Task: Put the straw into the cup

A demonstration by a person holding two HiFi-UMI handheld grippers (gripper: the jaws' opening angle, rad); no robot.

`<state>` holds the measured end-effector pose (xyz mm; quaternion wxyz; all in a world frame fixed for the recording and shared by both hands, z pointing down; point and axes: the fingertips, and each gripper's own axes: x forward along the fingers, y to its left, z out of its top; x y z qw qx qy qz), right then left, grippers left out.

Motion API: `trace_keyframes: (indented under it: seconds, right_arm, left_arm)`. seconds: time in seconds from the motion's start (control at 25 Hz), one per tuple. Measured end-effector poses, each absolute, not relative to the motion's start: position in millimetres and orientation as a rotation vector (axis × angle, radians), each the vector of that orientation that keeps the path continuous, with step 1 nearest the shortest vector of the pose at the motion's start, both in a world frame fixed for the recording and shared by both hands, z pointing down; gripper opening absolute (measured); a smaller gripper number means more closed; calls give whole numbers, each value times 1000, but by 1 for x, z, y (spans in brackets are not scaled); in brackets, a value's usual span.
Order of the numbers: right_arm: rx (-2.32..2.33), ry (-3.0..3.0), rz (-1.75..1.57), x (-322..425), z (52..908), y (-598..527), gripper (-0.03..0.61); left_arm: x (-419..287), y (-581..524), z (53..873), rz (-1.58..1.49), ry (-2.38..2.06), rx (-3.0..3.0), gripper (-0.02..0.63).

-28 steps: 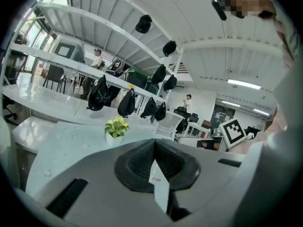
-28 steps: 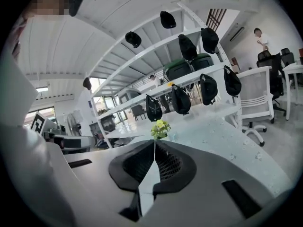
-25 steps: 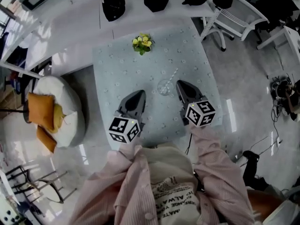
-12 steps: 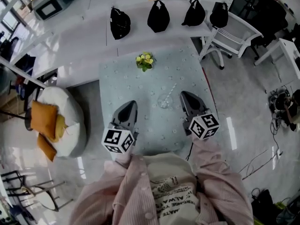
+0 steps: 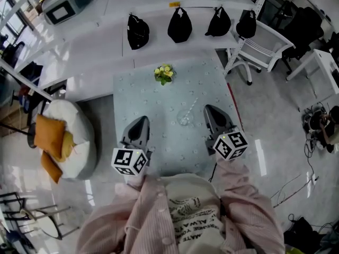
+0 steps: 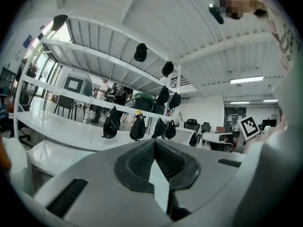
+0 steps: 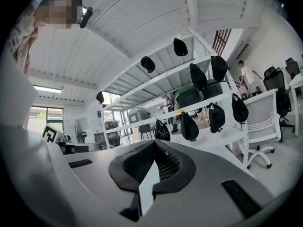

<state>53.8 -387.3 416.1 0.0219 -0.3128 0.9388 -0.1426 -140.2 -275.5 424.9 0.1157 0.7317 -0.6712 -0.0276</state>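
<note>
Both claws are pinched together on nothing: your left gripper (image 5: 140,120) and right gripper (image 5: 210,110) flank the cup (image 5: 184,118) on the table (image 5: 159,97), apart from it. The straw (image 5: 192,103) looks already inside, so retreat level, avoiding its tip.

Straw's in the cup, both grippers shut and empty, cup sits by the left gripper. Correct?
Not quite. The cup stands by the right gripper, not the left gripper; the head view shows it. The rest holds: the straw is in the cup, and both grippers are shut and empty.
</note>
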Motion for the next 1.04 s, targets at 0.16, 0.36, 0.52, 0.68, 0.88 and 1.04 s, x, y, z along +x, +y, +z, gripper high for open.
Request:
trace_keyframes:
  seconds: [0.16,0.36,0.52,0.68,0.88,1.04]
  right_arm:
    - [-974,2918,-425,57,417,-386,0]
    - [-996,2929,-391,60,419,-386,0]
    - [-1036,2929,-369,66,419,-387,0]
    - [-1055,2925,-379,70,422,-390,0]
    - [-1067,2921,-392,74,428,-391,0]
    - [-1075,2927,-410,75,432,-391,0]
  left_arm:
    - [-140,-275,426,-73,-1975,2136,0]
    - [-140,-275,427,-60,-1987,2124,0]
    - [-141,-274,427,-52,-1998,2111,0]
    - [-141,-276,429,-41,-2000,2101,0]
    - [-138,-277,434,-31,-1995,2093,0]
    - [-137,-277,439,-18,-1985,2080,0]
